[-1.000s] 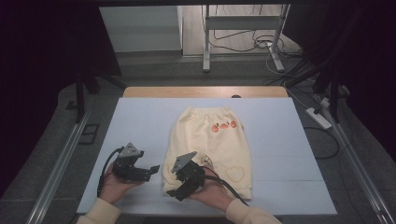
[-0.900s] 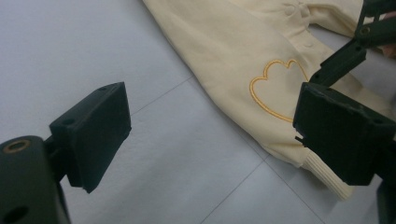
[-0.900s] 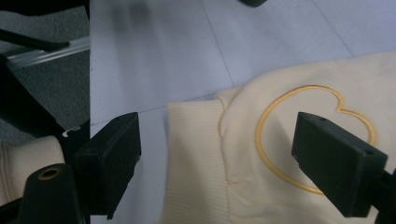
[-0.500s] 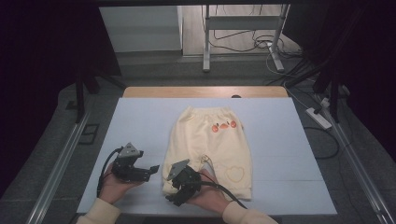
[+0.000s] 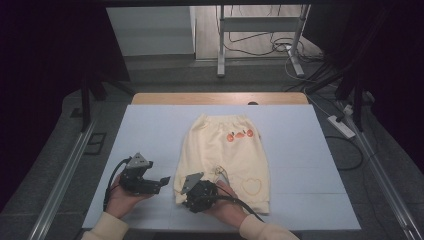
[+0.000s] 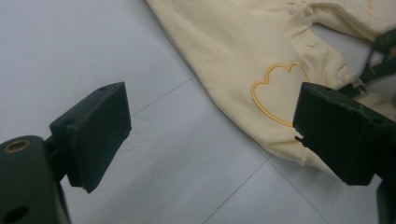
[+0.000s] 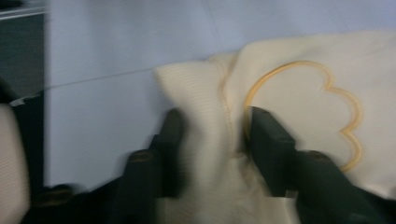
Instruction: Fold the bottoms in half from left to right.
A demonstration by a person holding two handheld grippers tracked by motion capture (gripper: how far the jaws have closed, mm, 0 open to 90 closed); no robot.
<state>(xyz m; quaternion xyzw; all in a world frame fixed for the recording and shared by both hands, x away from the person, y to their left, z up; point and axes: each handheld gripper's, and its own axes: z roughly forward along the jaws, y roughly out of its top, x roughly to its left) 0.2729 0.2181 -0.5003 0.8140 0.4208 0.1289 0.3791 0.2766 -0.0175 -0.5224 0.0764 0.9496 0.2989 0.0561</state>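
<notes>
A pair of small cream-yellow cotton baby trousers (image 5: 227,160), embroidered with orange fruit near the waistband, lies flat at the centre of the high view on a pale blue table cover (image 5: 310,165), waistband toward the top of the frame. Over the past second the right gripper (image 5: 186,196) has slid from the garment's lower left edge down onto its bottom left leg cuff; the likely meaning is that a fold or lift of that leg is starting. In the right gripper view its black jaws stand part-closed around a bunched ridge of cuff fabric (image 7: 205,116) beside an orange scalloped outline (image 7: 303,112); motion blur hides whether they actually pinch. The left gripper (image 5: 162,181) has held its place at lower left, jaws spread wide and pointing right at the cuff, empty, hand cupped beneath.
</notes>
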